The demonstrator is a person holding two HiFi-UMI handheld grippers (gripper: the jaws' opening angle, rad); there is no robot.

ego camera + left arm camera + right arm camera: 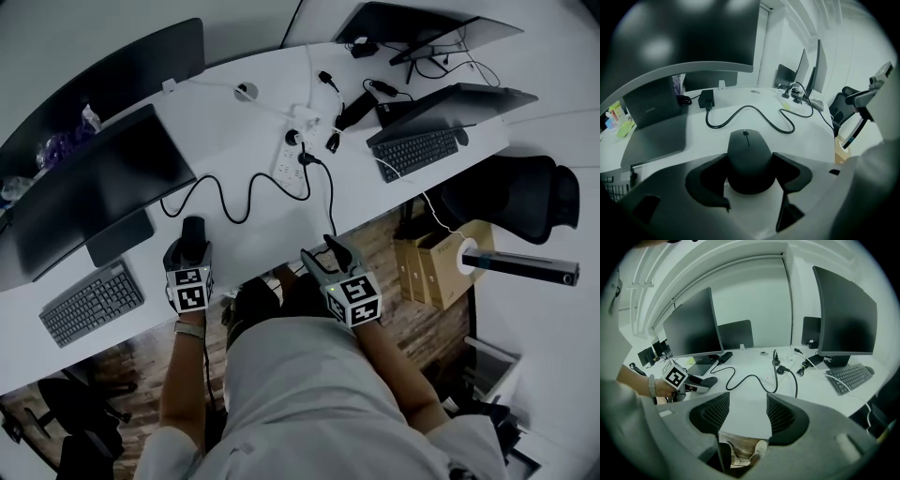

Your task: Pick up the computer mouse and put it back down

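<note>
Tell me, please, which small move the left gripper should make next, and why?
Probably lift the left gripper straight up a little. Its jaws already close on both sides of the black mouse, which seems to rest on the white desk. The right gripper is open, empty, at the desk edge.

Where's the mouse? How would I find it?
Start at the long white desk and find the large black monitor at its left. Beside its stand, the left gripper grips a smooth black computer mouse: small, rounded, with a scroll wheel, unlike the looping black cable behind it.
</note>
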